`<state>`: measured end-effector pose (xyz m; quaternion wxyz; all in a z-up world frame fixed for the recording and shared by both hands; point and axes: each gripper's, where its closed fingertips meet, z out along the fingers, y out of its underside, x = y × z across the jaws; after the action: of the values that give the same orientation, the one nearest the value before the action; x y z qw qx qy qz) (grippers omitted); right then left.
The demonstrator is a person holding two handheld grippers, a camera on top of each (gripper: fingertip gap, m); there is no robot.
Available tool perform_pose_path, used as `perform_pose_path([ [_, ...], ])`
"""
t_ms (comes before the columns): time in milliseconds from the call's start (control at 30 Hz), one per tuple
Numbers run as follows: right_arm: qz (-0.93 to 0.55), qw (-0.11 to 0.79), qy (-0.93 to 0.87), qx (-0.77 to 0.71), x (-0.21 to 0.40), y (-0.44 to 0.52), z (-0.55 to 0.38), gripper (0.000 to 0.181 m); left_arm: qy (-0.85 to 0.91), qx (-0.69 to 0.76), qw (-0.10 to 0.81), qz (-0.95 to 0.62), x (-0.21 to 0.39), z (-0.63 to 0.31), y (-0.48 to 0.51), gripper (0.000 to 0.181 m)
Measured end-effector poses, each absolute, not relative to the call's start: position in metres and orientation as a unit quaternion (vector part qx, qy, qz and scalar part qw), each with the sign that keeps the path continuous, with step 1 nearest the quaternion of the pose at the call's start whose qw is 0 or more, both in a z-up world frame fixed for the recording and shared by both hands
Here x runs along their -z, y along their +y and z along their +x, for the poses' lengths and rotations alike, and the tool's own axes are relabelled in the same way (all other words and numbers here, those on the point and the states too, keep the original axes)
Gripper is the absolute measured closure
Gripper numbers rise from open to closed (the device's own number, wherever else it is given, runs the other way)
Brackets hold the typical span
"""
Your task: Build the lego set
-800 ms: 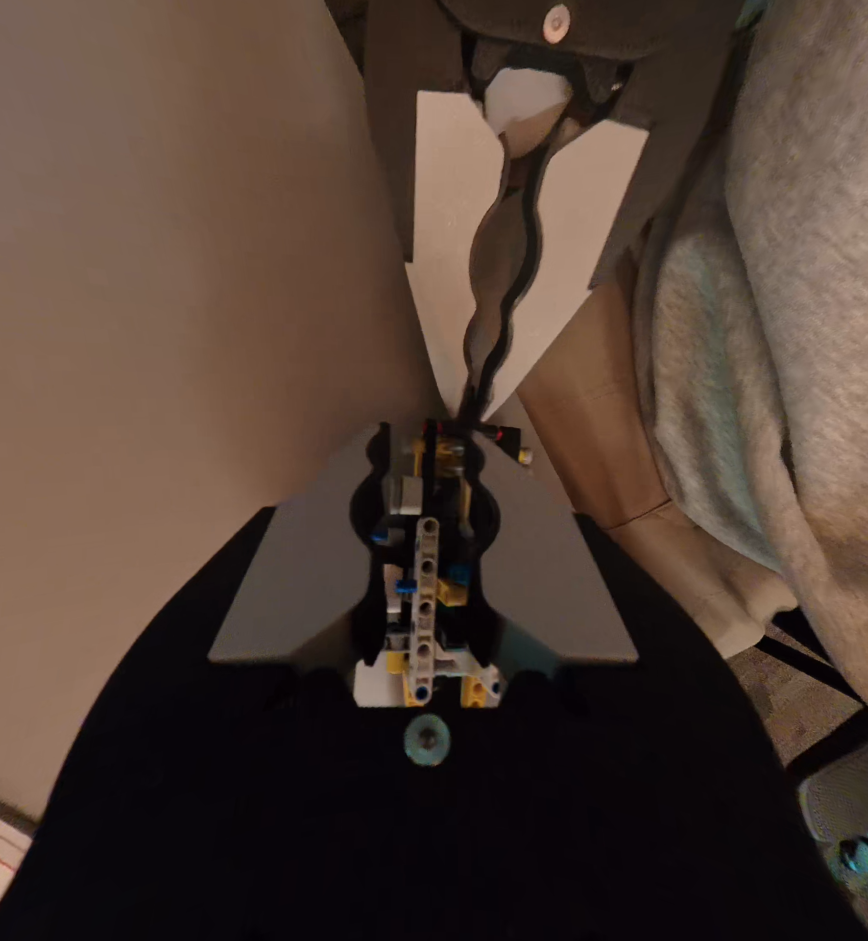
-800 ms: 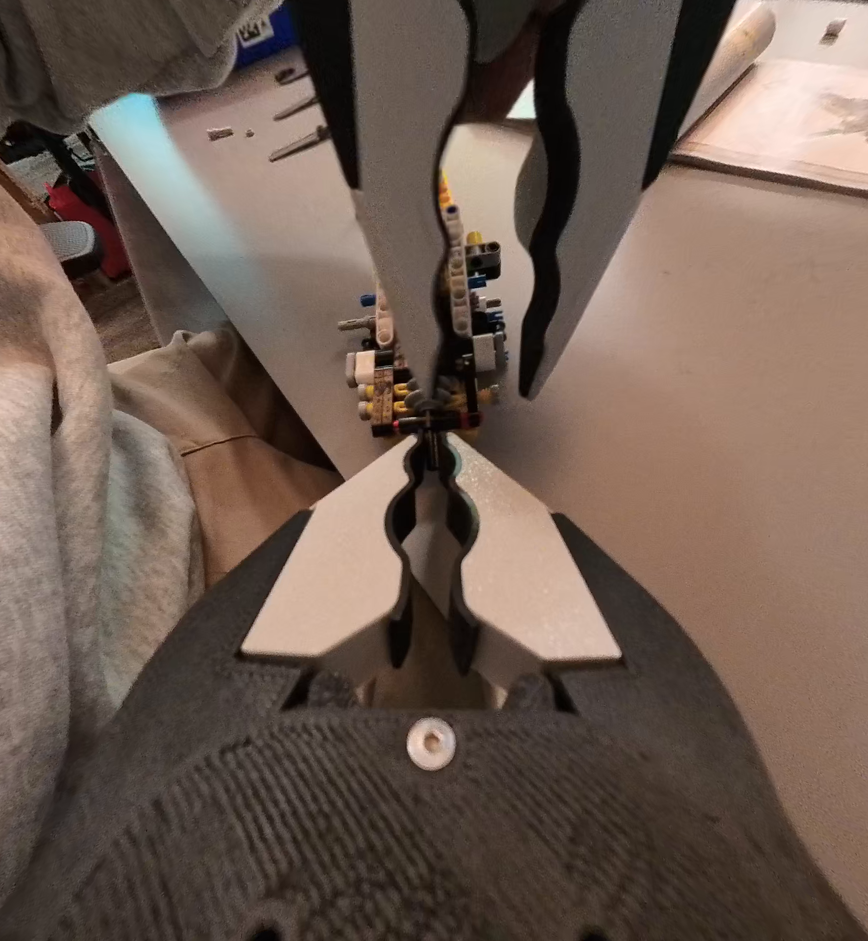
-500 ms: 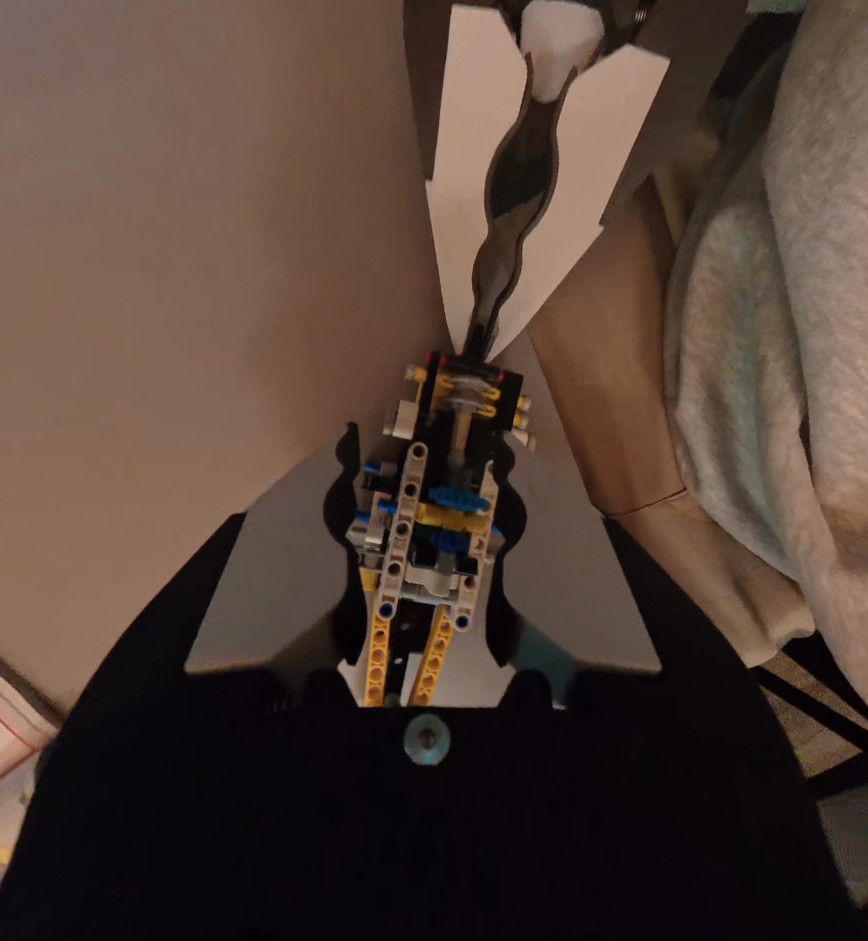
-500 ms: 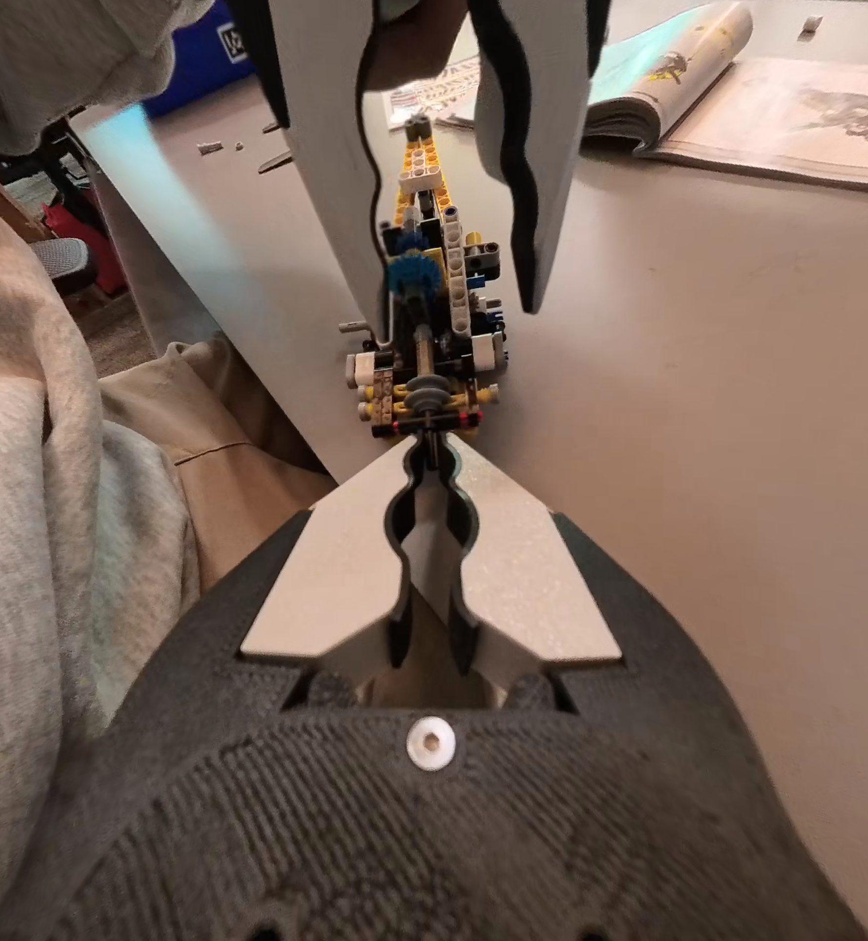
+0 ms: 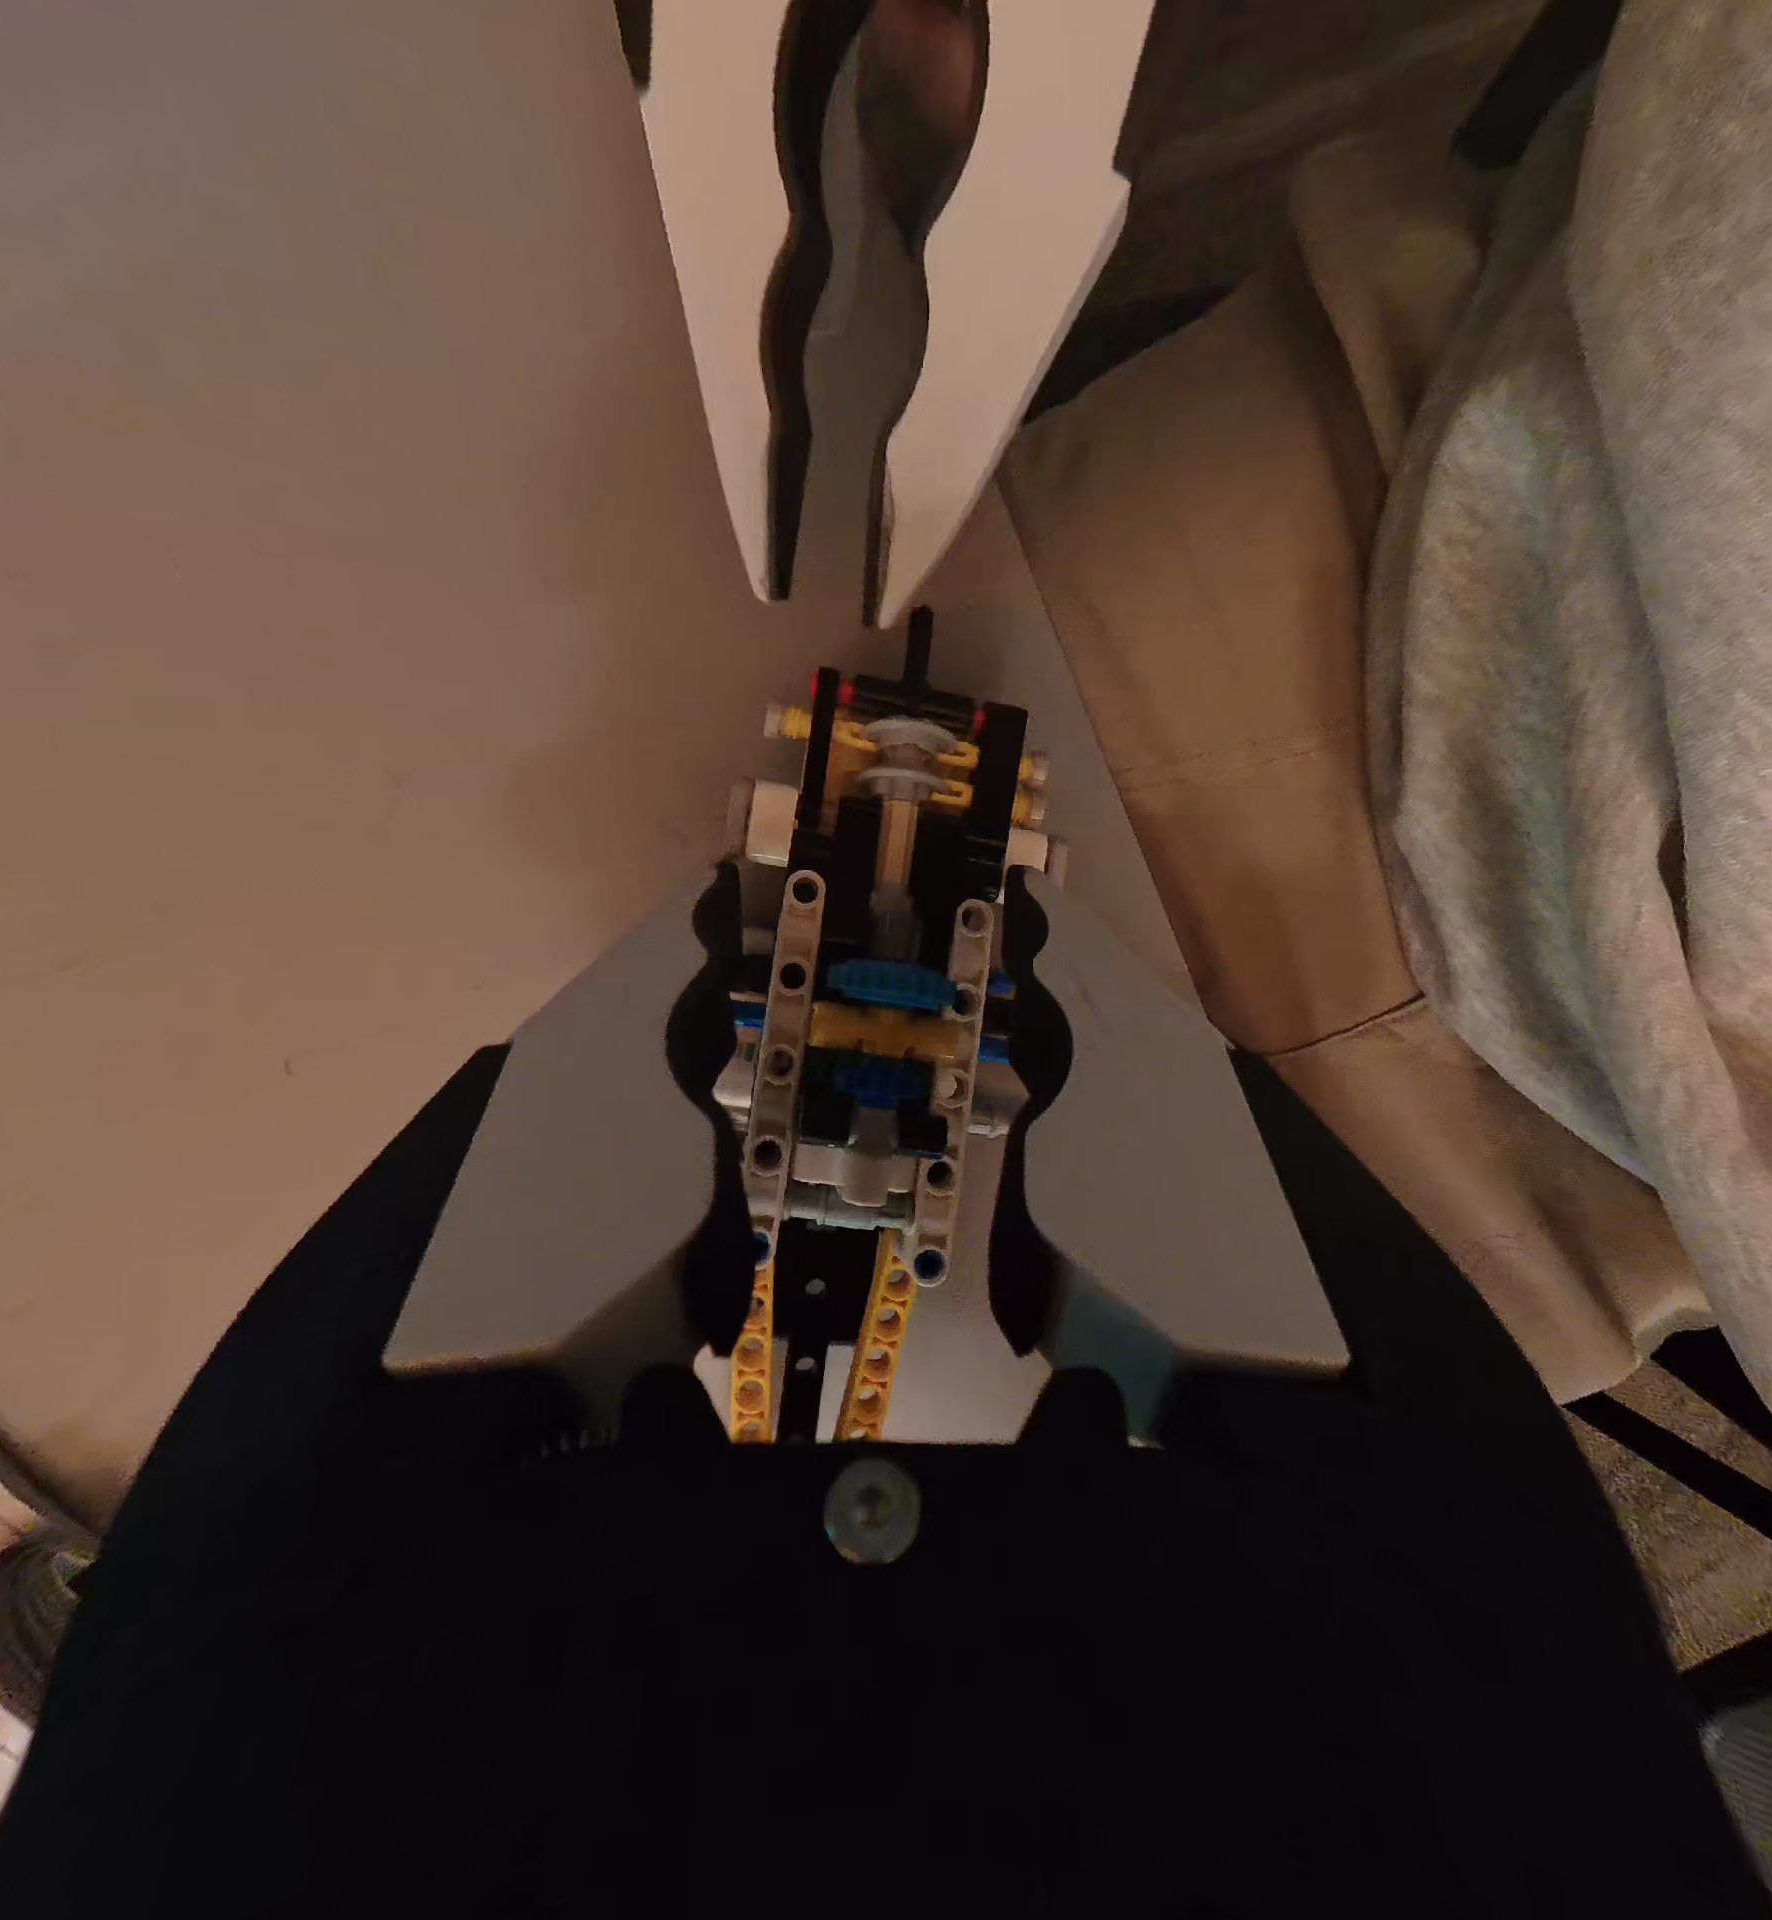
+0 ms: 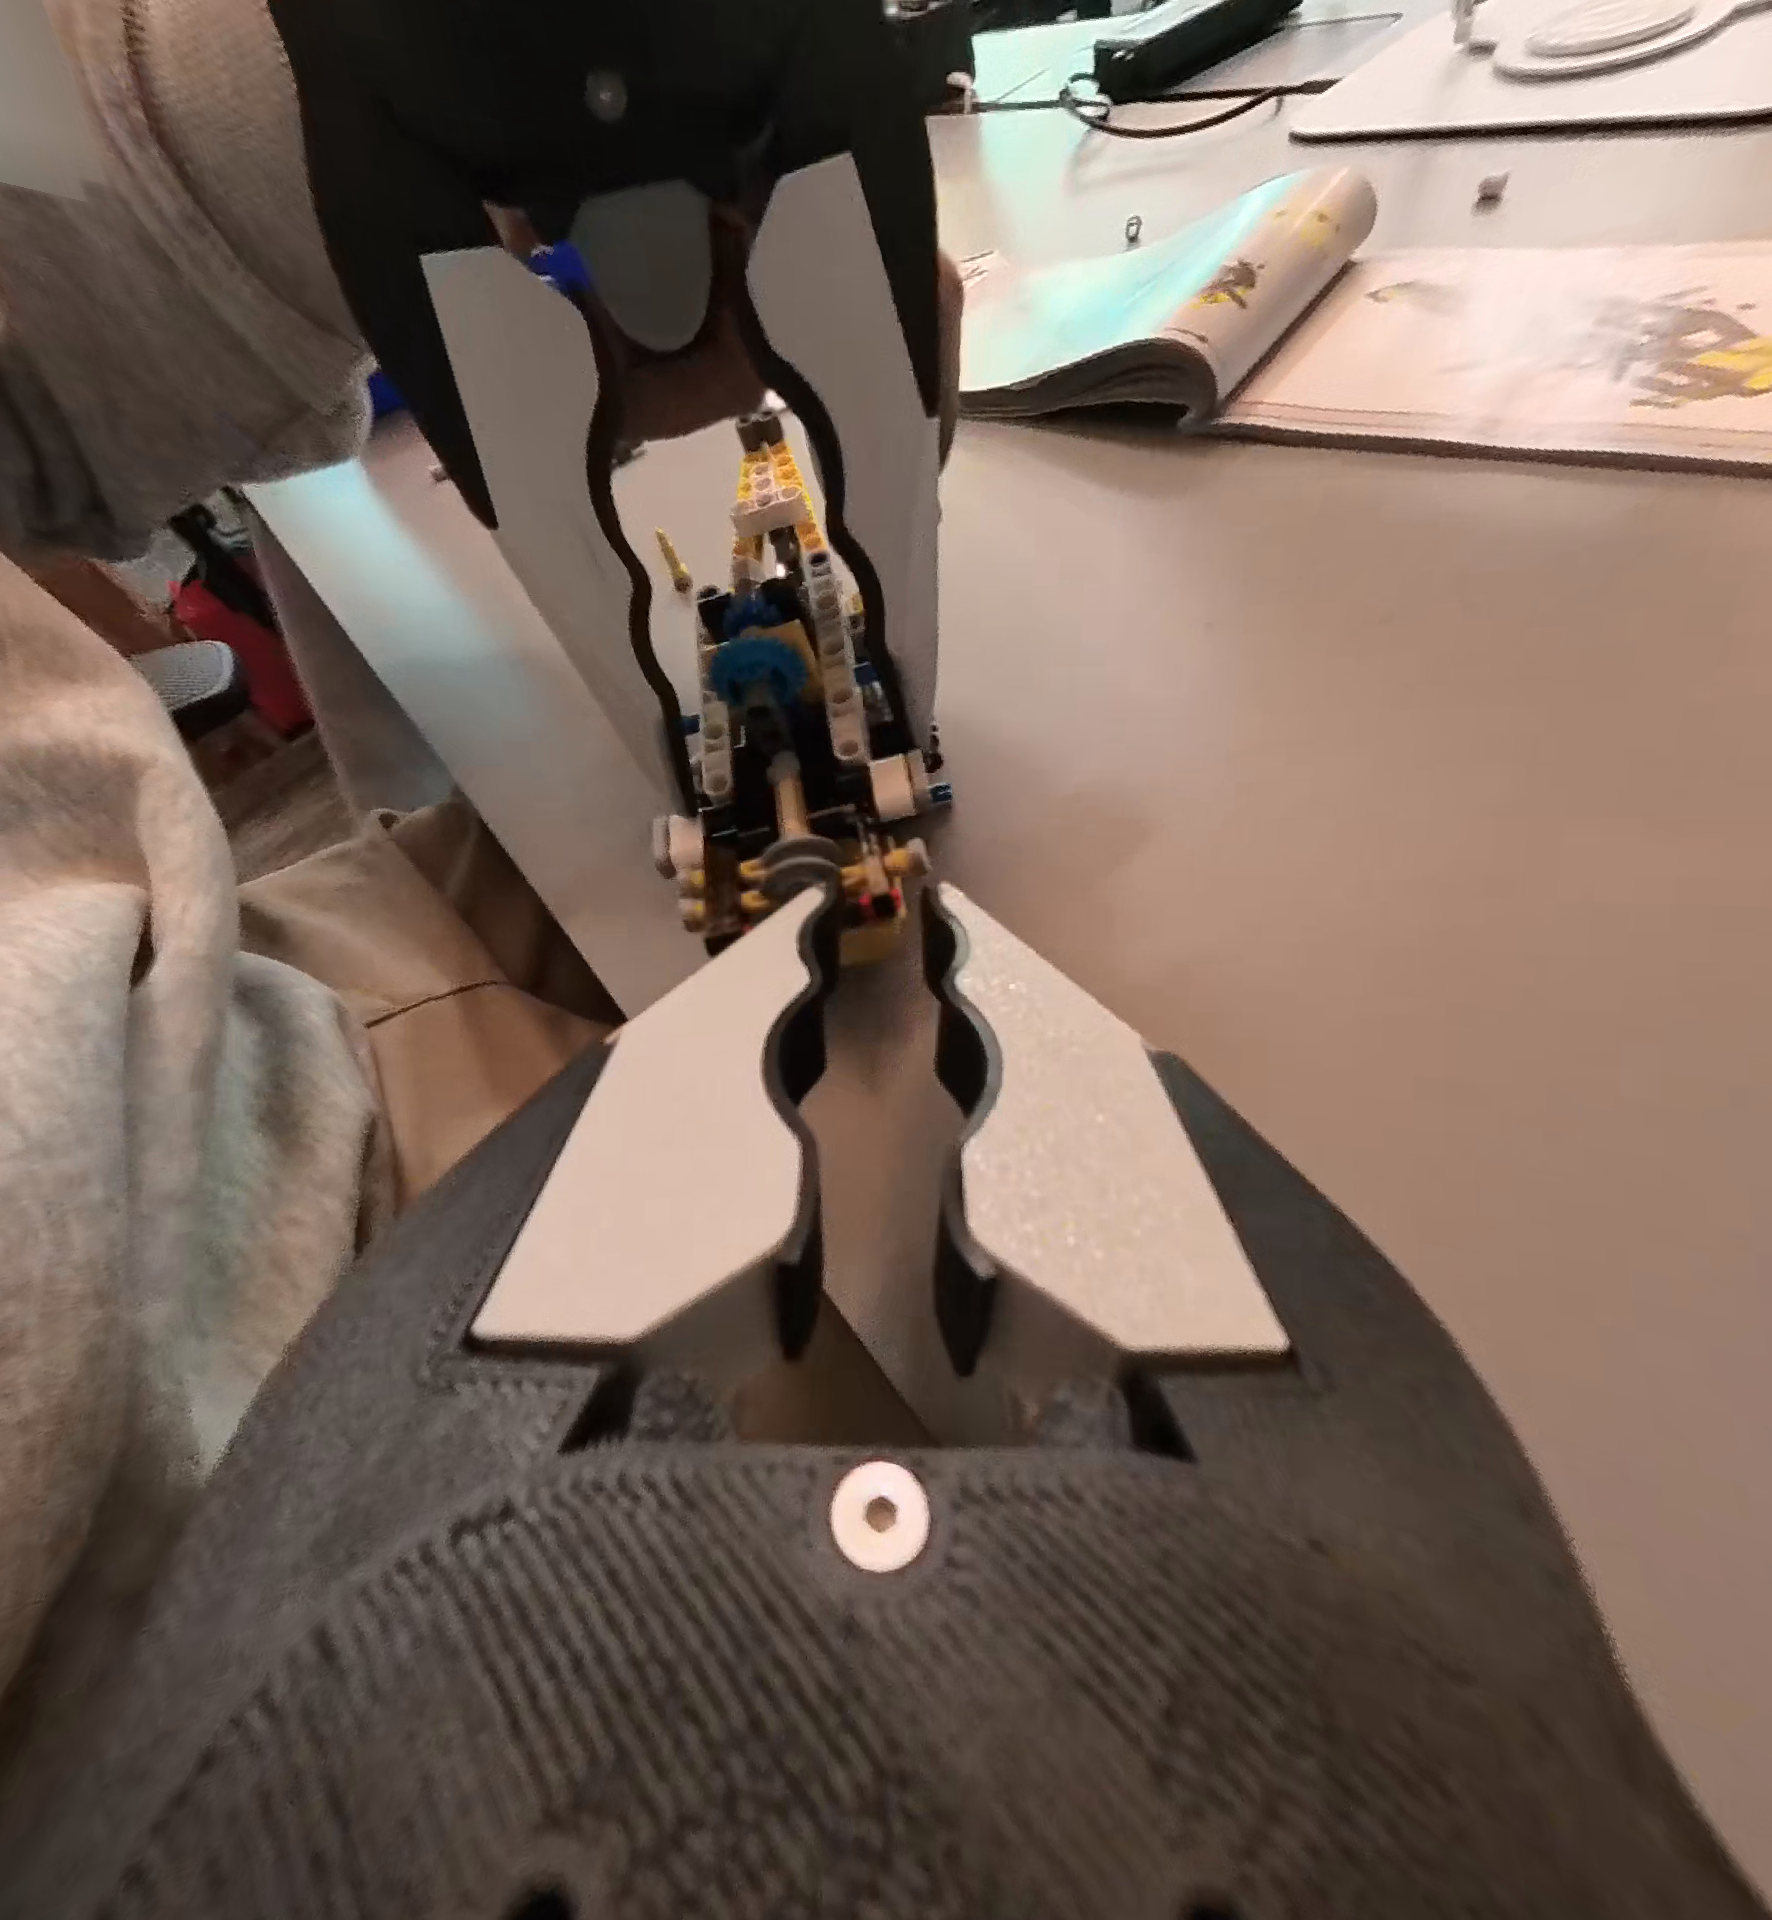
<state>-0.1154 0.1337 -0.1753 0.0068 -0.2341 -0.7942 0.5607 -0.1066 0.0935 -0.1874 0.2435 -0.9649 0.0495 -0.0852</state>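
The lego model (image 5: 877, 1039), a long yellow, grey and black build with blue gears, lies on the beige table (image 5: 290, 623) close to its edge. My left gripper (image 5: 866, 894) is shut on the model's sides, with its fingers along it. The model (image 6: 788, 727) and the left gripper (image 6: 799, 769) also show in the right wrist view. My right gripper (image 6: 877, 899) is open and empty, its tips just short of the model's near end. In the left wrist view the right gripper (image 5: 828, 608) points at a short black axle (image 5: 918, 644) sticking out of that end.
An open instruction booklet (image 6: 1381, 343) lies on the table at the back right. A small yellow pin (image 6: 669, 545) lies behind the model. A person's beige trousers (image 5: 1225, 727) and grey sweater (image 5: 1588, 727) are right beside the table edge. Across from one pair of fingers to the other is roughly 5 cm.
My right gripper has opened and let go of the black axle at the model's end. My left gripper has swung lower along the model, still holding it.
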Motion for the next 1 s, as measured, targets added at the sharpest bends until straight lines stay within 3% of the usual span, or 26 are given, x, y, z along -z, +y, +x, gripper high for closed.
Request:
perform_pose_path([
  [467, -0.306, -0.094, -0.783, -0.533, 0.190, 0.121, -0.118, 0.175, 0.051, 0.089, 0.263, -0.959, 0.187, -0.101, 0.095, 0.138],
  [1000, -0.266, -0.021, -0.819, -0.509, 0.190, 0.121, -0.116, 0.177, 0.054, 0.071, 0.265, -0.960, 0.188, -0.104, 0.098, 0.146],
])
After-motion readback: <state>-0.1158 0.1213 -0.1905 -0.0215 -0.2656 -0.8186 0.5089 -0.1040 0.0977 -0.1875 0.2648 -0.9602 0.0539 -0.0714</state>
